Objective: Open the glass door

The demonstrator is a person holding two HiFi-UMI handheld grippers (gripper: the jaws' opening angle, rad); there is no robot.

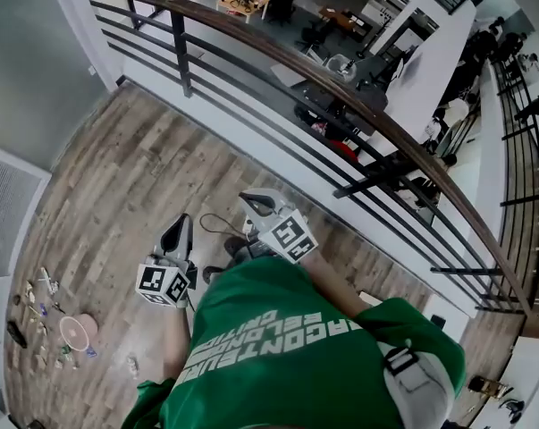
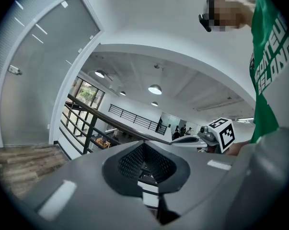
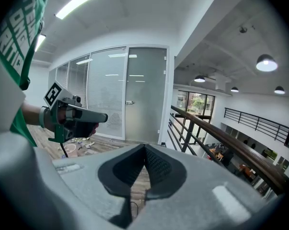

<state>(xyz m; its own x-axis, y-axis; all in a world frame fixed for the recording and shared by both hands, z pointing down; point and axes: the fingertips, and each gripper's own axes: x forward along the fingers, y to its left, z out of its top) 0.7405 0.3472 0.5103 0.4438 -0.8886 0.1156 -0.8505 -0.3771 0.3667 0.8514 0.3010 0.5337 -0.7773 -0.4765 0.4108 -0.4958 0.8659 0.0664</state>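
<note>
- Holding both tongs out in front, the person has the left gripper and the right gripper squeezed together, with nothing in them.
- The step looks like getting near the door; nothing touches it yet.
- The glass door looks closed, well apart from both tongs, across the wood floor.
- Next, one gripper likely needs to reach the door handle.

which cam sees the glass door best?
Right gripper view: the glass door stands nearly face-on, frame and handle visible. Left gripper view shows it skewed at the left edge. Head view shows only a grey surface at top left; cannot tell it is the door.
</note>
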